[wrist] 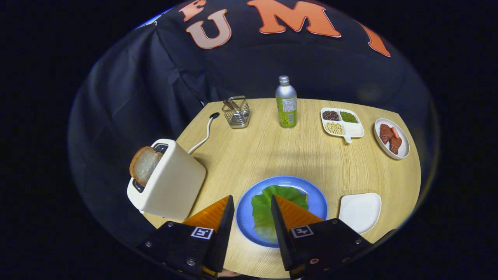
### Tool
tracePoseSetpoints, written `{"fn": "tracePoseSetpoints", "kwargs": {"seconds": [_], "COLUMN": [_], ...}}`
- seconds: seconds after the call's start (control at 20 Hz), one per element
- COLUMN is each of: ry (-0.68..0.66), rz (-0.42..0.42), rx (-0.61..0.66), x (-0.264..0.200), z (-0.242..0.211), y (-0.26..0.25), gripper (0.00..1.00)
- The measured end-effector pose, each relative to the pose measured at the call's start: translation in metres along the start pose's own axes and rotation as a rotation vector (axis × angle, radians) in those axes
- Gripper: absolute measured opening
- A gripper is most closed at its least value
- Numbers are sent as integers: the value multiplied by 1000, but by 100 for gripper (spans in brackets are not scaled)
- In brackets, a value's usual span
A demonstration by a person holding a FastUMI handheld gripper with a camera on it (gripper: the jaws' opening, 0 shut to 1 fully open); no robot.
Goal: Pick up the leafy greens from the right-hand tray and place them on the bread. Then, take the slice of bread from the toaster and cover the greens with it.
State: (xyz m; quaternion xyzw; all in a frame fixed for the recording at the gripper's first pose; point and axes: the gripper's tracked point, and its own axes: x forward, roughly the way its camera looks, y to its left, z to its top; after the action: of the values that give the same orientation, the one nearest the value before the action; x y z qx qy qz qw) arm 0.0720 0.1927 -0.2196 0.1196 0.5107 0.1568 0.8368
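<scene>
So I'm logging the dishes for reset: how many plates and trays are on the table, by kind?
Round blue plate with the leafy greens, gripper fingers open over it: 1
Empty white tray: 1
Divided white tray of beans: 1
White oval dish of meat: 1
Total: 4

Wooden table (pixel 295 163) bears toaster (pixel 171 182), plates, bottle (pixel 286 102).

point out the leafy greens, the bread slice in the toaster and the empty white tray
leafy greens (pixel 263 212): gripper view, middle of the leaf between the open jaws
bread slice (pixel 144 165): gripper view, its pale face
white tray (pixel 360 212): gripper view, its bare centre
</scene>
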Motion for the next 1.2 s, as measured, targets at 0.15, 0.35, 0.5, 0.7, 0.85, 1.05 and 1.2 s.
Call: {"fn": "tracePoseSetpoints", "kwargs": {"seconds": [0.15, 0.35, 0.5, 0.7, 0.85, 1.05, 1.2], "ry": [-3, 2, 12, 41, 55, 87, 111], "rz": [35, 68, 74, 85, 95, 123, 115], "rx": [-34, -43, -53, -53, -59, -61, -81], "x": [-12, -16, -13, -9, -5, 5, 14], "z": [12, 26, 34, 39, 43, 46, 45], "y": [29, 70, 93, 123, 145, 176, 193], "gripper": [68, 84, 89, 89, 89, 89, 89]}}
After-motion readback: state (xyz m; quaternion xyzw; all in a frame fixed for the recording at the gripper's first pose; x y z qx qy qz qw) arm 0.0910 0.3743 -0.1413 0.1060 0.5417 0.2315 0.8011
